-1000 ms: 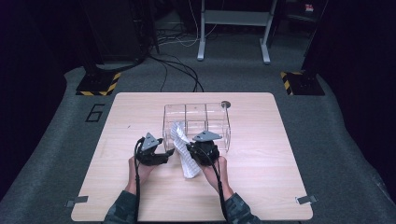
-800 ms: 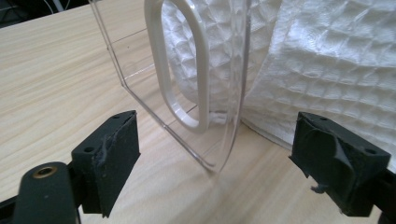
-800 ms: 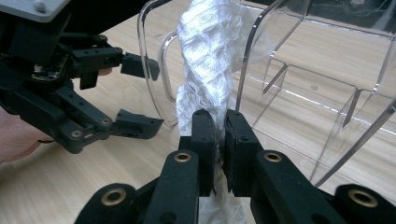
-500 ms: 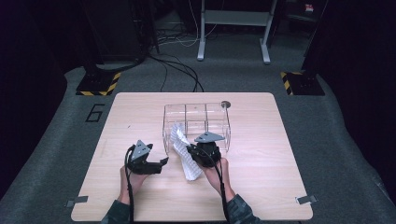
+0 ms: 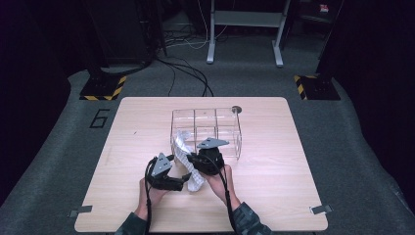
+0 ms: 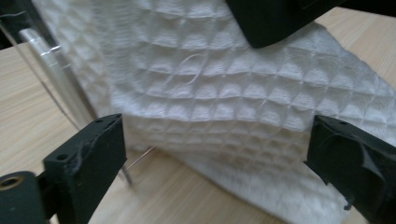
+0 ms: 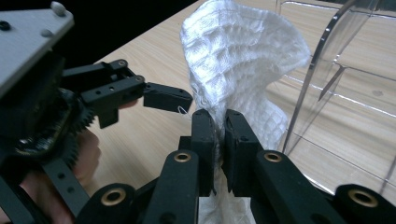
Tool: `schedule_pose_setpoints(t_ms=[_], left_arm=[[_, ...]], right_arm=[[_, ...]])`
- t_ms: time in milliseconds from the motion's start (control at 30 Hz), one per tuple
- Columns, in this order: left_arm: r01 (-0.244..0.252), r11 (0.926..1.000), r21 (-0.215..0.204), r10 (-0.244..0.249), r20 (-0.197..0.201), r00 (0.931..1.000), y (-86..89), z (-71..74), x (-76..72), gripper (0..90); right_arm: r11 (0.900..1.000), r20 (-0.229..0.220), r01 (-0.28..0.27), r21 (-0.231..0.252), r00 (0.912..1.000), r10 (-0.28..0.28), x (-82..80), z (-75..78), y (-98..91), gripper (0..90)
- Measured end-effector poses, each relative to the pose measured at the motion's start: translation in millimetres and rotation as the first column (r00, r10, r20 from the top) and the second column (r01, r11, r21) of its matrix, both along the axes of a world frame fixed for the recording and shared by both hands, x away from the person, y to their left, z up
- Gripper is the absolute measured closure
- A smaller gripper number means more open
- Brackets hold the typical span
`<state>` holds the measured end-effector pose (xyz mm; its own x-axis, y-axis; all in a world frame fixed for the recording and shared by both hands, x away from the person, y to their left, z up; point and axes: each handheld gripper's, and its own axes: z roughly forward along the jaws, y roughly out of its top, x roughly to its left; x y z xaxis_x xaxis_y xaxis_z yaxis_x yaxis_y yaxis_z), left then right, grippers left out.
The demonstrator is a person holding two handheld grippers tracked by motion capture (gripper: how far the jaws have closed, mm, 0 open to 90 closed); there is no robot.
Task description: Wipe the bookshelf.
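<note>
A white waffle-weave cloth hangs as a bunched strip just in front of a clear plastic divided box. My right gripper is shut on the cloth, its jaws pinching a fold while the upper part stands up above them. My left gripper sits lower left of it and points at the cloth's lower end. Its jaws have just been opening and stand wide apart, with the cloth lying across the gap, untouched by the pads. One left finger reaches toward the cloth.
The box's clear wall stands right beside the cloth, and its edge is close on the left gripper's left side. The wooden table has bare surface on both sides. Dark floor, cables and stands lie beyond the far edge.
The left gripper drew back left and toward the near edge, then came right again to the cloth's lower end, with its jaws wider. The right gripper kept still, holding the cloth.
</note>
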<state>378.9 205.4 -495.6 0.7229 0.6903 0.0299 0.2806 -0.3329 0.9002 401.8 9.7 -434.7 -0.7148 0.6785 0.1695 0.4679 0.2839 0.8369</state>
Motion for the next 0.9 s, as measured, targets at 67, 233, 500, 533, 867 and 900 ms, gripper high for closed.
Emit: schedule_pose_setpoints(t_ms=[67, 233, 500, 533, 867, 900], left_arm=[[-0.004, 0.9999, -0.016, 0.004, 0.016, 0.9999, -2.4, 0.6, -0.5, 0.7], [0.024, 0.9965, -0.079, -0.023, 0.025, 0.9994, -4.5, 3.8, -6.4, 0.0], [0.022, 0.9971, -0.074, -0.019, 0.044, 0.9989, -22.8, 3.6, -20.0, 0.0], [0.013, 0.9980, -0.061, -0.010, 0.039, 0.9992, -26.1, 2.2, -19.7, 0.0], [-0.127, 0.9916, -0.021, 0.128, 0.036, 0.9911, -29.5, -5.8, -5.6, 16.1], [-0.135, 0.9906, -0.023, 0.136, 0.029, 0.9903, -27.0, -5.8, -3.3, 18.0]], right_arm=[[1.0000, 0.007, 0.003, 0.006, 1.0000, -0.003, -0.5, 2.1, -0.3, 83.7], [0.9992, 0.017, 0.030, 0.025, 0.9994, -0.031, 0.4, 5.9, -0.9, 83.7], [0.9971, 0.001, 0.063, 0.042, 0.9980, -0.063, 6.1, 9.6, 0.6, 83.7], [0.9973, -0.005, 0.062, 0.041, 0.9981, -0.061, 5.9, 9.7, 1.2, 83.7], [0.9956, -0.041, 0.032, 0.088, 0.9988, -0.028, 1.3, 8.7, -0.4, 83.7], [0.9950, -0.047, 0.028, 0.095, 0.9986, -0.024, 0.8, 8.7, -1.8, 83.7]])
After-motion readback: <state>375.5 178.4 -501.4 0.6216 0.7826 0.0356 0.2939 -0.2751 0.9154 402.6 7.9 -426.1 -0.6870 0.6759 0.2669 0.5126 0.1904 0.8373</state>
